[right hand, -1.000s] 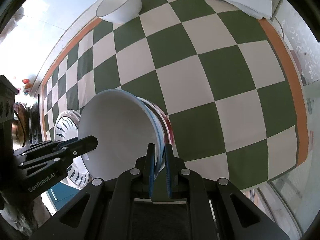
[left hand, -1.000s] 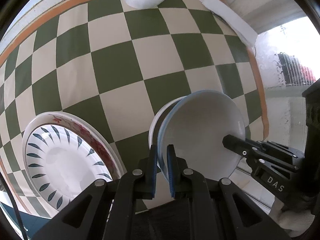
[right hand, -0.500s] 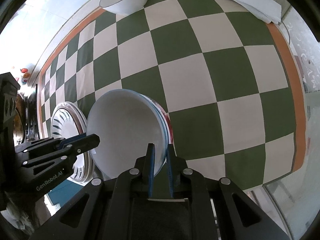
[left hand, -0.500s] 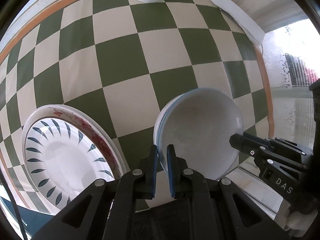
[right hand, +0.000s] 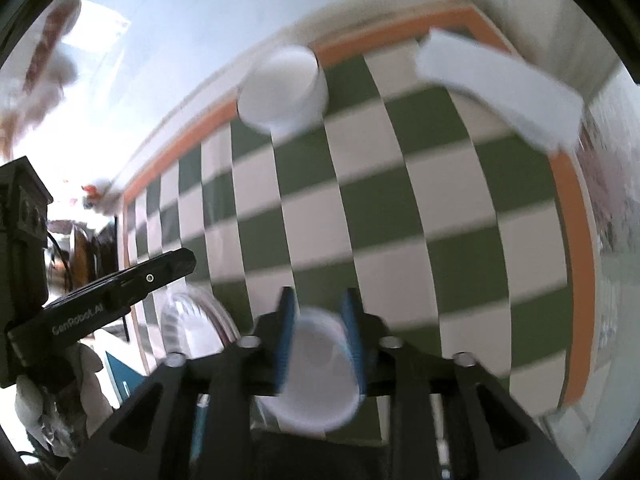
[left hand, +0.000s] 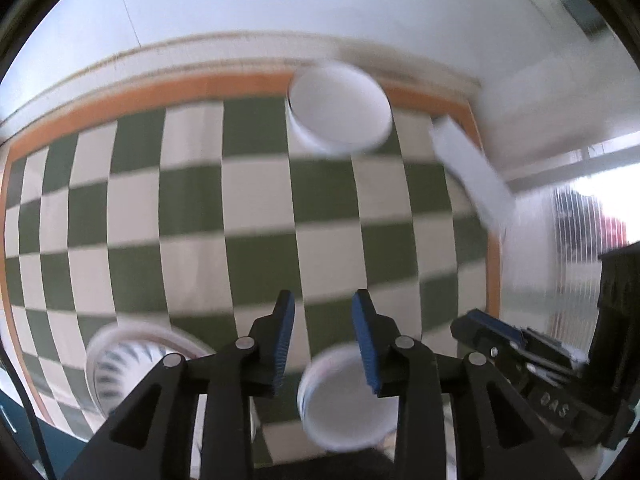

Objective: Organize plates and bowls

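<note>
Both of my feeds are smeared with motion blur, so I count only what I can make out. I see two white bowls: one sits on the green-and-cream checkered tablecloth (left hand: 256, 216) at about six o'clock in the left wrist view, the near bowl (left hand: 344, 404), low behind my left gripper (left hand: 323, 336); the far bowl (left hand: 340, 110) stands at twelve o'clock by the cloth's orange border. My left gripper's jaws are opening and nothing lies between its blue pads (left hand: 286, 344), only bare cloth. In the right wrist view the near bowl shows behind my right gripper (right hand: 316, 336), whose jaws are also opening; the bowl's rim appears in the gap, yet I cannot tell for certain whether a pad touches it, and it looks let go. I count one stack of plates (left hand: 132, 364) at seven o'clock in the left view, the top one with dark leaf marks; how many plates lie under it I cannot tell. One white folded cloth (right hand: 500, 92) lies at two o'clock near the table corner.
</note>
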The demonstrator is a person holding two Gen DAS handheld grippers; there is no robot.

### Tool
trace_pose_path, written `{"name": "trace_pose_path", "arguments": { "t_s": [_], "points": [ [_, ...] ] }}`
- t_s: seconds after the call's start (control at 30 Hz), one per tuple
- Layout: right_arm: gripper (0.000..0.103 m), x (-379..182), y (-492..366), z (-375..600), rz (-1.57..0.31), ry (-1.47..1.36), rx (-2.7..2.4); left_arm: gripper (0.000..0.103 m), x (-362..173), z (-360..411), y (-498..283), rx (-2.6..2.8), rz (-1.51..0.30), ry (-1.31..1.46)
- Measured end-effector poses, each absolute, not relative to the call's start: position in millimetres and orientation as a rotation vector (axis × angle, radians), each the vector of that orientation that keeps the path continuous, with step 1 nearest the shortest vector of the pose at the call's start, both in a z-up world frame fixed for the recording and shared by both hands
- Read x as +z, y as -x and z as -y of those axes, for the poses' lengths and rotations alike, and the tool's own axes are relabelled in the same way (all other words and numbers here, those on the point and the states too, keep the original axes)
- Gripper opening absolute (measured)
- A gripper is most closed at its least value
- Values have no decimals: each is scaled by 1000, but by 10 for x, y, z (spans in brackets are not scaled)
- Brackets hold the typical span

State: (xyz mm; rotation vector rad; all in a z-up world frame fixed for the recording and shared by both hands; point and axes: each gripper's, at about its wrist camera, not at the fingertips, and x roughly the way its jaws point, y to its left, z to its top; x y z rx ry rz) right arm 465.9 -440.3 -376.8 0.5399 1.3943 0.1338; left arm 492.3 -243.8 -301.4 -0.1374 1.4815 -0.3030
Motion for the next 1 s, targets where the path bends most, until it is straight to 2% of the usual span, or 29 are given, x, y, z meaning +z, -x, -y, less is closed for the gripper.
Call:
{"name": "trace_pose_path", "arguments": {
  "t_s": [0.4,0.83,0.9,0.93,0.97,1.0],
  "points": [
    [43,-4157,-6035,4546,-1381,-532,111,30,-3473,2463,-6145,-190,-1516,199],
    [43,-4698,-6734,4476,-1481,-506,114,30,-3930,2666,-6509,-192,-1603,169],
    [43,-4738,-6763,4458,-1489,-503,114,27,-3953,2654,-6531,-191,-1599,183],
    [42,-4758,-6779,4449,-1494,-502,115,17,-3971,2631,-6544,-194,-1599,188],
    [39,-4775,-6798,4433,-1497,-497,119,13,-3982,2616,-6555,-191,-1602,188],
    [30,-4773,-6775,4418,-1499,-491,120,13,-3985,2604,-6558,-190,-1602,187]
  ]
}}
